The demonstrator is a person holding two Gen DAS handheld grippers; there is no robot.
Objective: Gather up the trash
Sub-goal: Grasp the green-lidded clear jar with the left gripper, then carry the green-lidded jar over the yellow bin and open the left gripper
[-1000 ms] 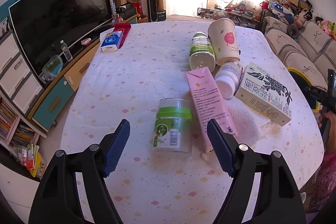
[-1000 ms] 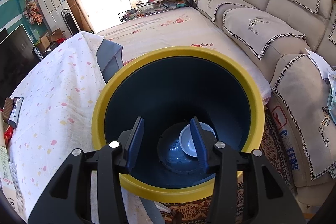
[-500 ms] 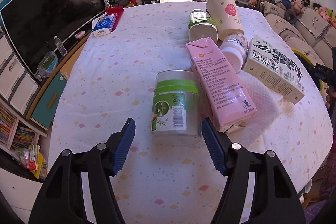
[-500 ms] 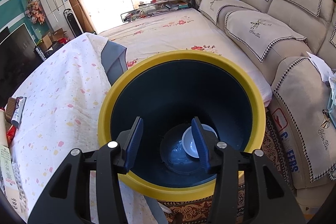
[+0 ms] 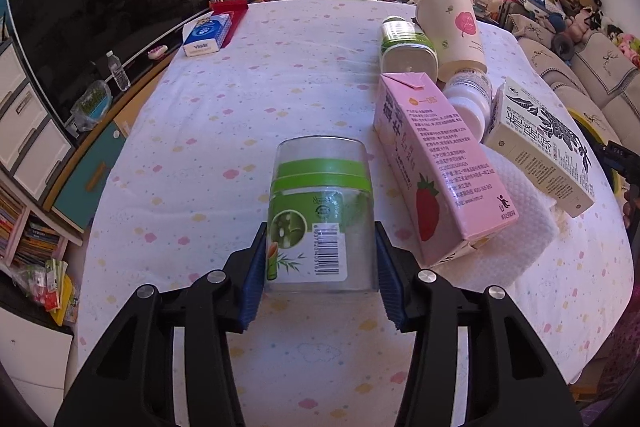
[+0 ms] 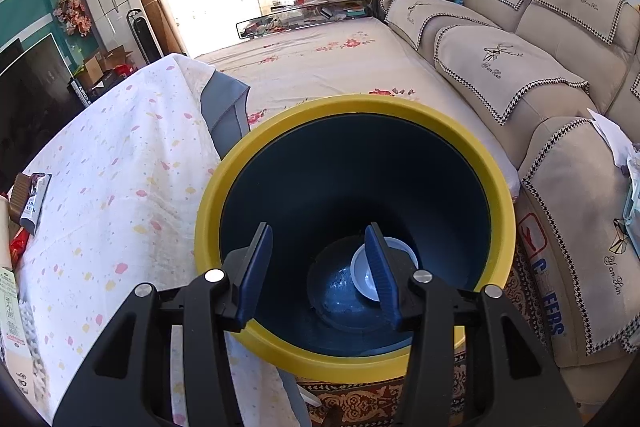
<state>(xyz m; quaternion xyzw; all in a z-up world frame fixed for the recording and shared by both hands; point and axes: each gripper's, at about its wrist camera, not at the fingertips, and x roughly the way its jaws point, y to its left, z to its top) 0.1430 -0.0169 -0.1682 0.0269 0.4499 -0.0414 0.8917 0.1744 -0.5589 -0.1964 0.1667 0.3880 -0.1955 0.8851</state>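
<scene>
Jar (image 5: pixel 320 223) on its side near the tabletop's front edge, between the just-closing jaws of the left gripper (image 5: pixel 320 275), pads at its walls. Squeeze evenly, lift level clear of pink carton (image 5: pixel 436 163). Right gripper (image 6: pixel 318 275) half-open, empty, over yellow-rimmed bin (image 6: pixel 496 187).

1. The left wrist view looks steeply down along its claw (image 5: pixel 320 267), close over the near end of the table (image 5: pixel 280 99).
2. The right wrist view looks down into a yellow-rimmed bin (image 6: pixel 248 163) just below.
3. Both show the spotted tablecloth (image 6: pixel 112 163) and sofa (image 6: pixel 500 59).
</scene>
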